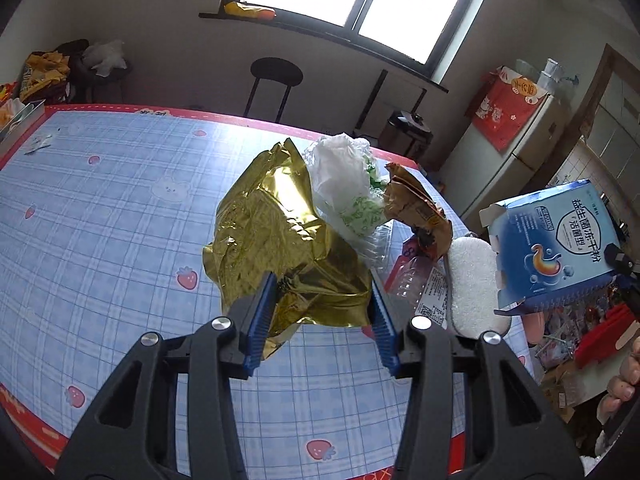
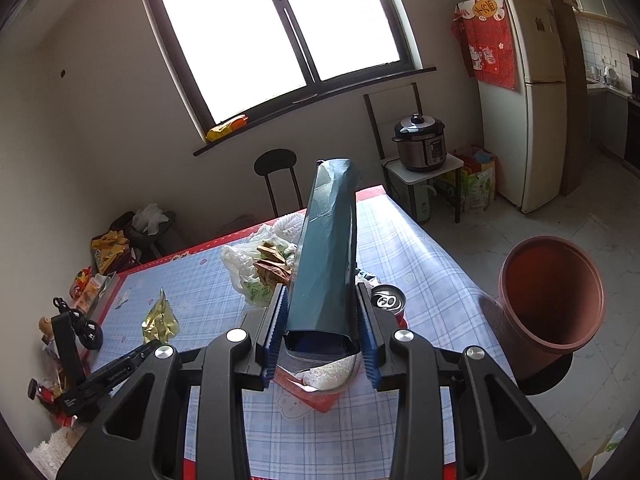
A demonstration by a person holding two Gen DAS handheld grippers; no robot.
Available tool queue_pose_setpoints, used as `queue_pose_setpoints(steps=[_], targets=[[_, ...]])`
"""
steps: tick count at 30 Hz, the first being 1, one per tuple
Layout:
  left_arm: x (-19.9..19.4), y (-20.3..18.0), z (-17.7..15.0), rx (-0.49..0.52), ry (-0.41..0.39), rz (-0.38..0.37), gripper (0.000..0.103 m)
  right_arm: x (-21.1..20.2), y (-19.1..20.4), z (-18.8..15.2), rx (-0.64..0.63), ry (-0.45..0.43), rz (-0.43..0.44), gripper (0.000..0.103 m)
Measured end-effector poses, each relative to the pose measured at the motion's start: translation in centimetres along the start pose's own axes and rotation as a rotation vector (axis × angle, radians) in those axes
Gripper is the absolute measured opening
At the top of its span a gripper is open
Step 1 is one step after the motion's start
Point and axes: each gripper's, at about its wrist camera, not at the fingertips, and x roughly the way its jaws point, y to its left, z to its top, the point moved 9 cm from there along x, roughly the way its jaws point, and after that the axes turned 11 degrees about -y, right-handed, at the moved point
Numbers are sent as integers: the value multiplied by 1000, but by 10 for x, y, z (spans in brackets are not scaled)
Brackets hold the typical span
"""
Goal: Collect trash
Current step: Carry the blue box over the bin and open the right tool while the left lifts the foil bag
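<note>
one gold foil bag (image 1: 280, 240), one white plastic bag (image 1: 344, 172), one brown wrapper (image 1: 416, 208), one blue box (image 1: 560, 240), one clear bottle (image 1: 408, 280), one can (image 2: 387, 301), one terracotta pot (image 2: 552, 292), two tools: left tool (image 1: 320, 320), right tool (image 2: 320, 336).

Blown-out window (image 2: 276, 36) backlights the dim room; fisheye bends edges, corners vignetted black.

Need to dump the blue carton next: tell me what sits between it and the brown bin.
Nothing visible blocks it. The right gripper holds the blue carton above the table; the brown bin stands open beyond the table's right edge, open floor around it.
</note>
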Motion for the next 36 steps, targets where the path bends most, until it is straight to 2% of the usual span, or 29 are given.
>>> queue_pose_setpoints(steps=[7,15,20,25,28,32,36], targets=[[-33,-25,29,19,-77,-36,47,-9,-1,13,-10,-42,1,33],[-49,-75,56,91,-123,-92,47,-35,-44,43,-28,-141,-85,33],[-52,-115,67,138,-141,-128,47,-54,-98,63,-56,-188,-189,33],[-50,-158,72,177,-151,-165,47,-62,-170,76,-72,-177,-300,33],[-49,-182,71,192,-155,-183,47,-60,-216,78,-86,-153,-369,33],[-46,-209,67,196,-160,-192,47,-41,-271,68,-135,-75,-450,34],[-44,-223,58,185,-162,-184,47,-20,-316,62,-109,-25,-475,34]])
